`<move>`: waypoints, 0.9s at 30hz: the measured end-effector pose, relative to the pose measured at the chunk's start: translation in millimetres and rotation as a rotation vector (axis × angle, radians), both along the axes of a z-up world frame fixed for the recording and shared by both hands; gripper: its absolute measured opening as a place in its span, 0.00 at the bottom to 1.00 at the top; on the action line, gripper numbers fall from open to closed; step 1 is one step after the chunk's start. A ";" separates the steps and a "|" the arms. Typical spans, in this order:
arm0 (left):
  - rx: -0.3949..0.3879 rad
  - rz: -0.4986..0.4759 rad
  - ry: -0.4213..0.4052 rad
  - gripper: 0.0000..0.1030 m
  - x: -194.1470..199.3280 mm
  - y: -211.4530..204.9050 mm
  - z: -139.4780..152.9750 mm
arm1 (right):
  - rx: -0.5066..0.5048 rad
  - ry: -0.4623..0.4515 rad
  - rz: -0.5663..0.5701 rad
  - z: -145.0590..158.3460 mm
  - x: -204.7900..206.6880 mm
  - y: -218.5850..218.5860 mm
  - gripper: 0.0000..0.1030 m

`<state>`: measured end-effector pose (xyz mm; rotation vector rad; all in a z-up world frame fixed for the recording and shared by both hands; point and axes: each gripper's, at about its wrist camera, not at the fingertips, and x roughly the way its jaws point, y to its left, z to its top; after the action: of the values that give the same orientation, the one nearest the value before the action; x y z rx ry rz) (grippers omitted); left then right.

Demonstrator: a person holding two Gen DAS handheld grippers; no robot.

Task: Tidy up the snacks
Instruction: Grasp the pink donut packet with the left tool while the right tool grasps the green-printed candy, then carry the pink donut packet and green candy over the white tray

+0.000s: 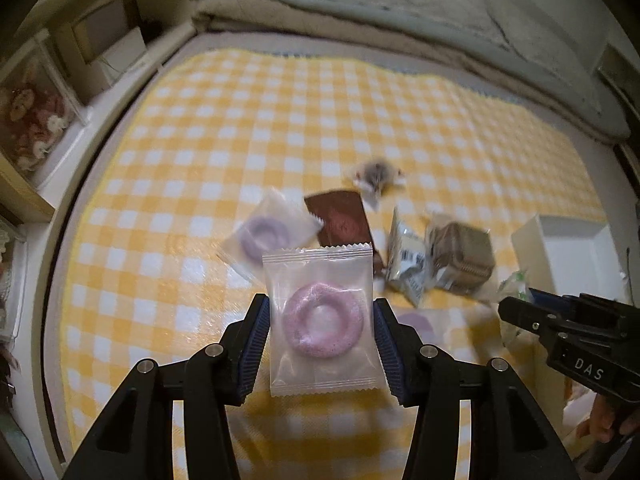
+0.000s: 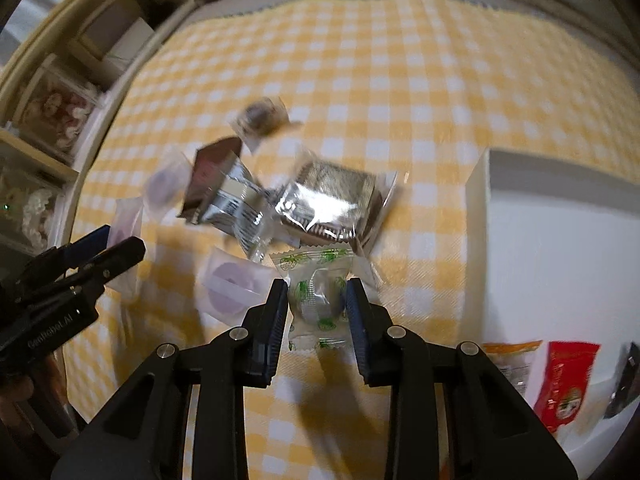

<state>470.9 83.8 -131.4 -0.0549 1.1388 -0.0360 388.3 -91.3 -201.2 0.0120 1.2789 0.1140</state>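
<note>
My left gripper (image 1: 320,304) is shut on a clear packet with a pink ring candy (image 1: 322,322), lifted above the yellow checked cloth (image 1: 240,120). My right gripper (image 2: 317,286) is shut on a small clear wrapper with green print (image 2: 316,288), held just above the cloth (image 2: 400,60). On the cloth lie a purple ring packet (image 1: 266,236), a brown packet (image 1: 344,222), a silver packet (image 1: 406,264), a wrapped biscuit (image 1: 460,256) and a small dark candy (image 1: 376,178). The right gripper's body (image 1: 568,328) shows at the right of the left wrist view.
A white box (image 2: 476,208) stands at the right and holds a red packet (image 2: 564,384) and an orange one (image 2: 510,354). Another purple ring packet (image 2: 232,284) lies near my right fingers. Shelves with boxed dolls (image 1: 28,120) stand at the left, bedding (image 1: 360,0) at the far side.
</note>
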 end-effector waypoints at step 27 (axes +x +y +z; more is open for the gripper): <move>-0.067 -0.065 -0.236 0.49 -82.8 -78.1 99.9 | -0.039 -0.326 -0.011 113.3 -63.2 -62.9 0.30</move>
<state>388.0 5.8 -31.5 -0.0711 0.9026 -0.1353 325.1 -154.2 -87.9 -0.0321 0.9545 0.0777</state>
